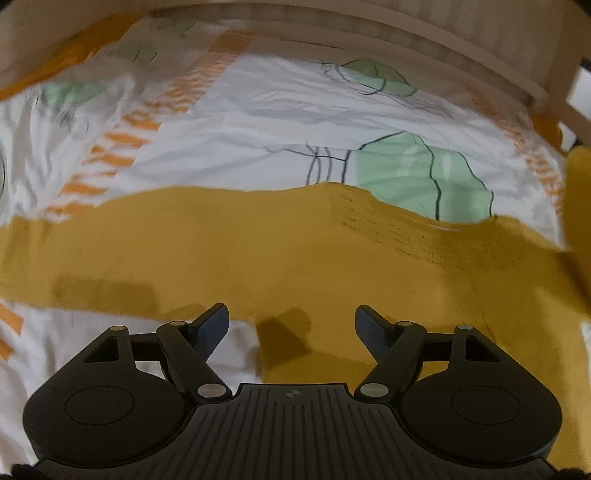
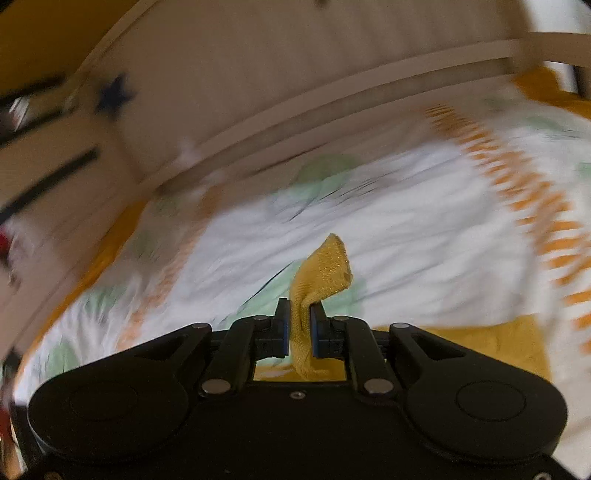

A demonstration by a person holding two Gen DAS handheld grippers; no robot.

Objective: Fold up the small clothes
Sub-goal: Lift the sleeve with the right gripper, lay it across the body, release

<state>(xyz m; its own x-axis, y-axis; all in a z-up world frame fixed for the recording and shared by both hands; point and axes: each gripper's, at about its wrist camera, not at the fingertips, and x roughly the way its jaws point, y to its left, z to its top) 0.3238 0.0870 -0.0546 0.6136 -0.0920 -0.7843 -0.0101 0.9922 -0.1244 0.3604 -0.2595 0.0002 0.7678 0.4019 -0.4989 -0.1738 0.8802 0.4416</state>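
Mustard knit garment (image 1: 280,254) lies spread across the patterned bedsheet (image 1: 258,122), one corner (image 2: 325,269) of it pinched tight in my right claw (image 2: 300,325) and lifted clear, I judge so that I can carry that edge over for a fold. My left claw (image 1: 291,325) hangs released above the near hem, gripping nothing, likely ready to pin the cloth. Beyond the bed runs a pale wooden frame (image 1: 406,33).
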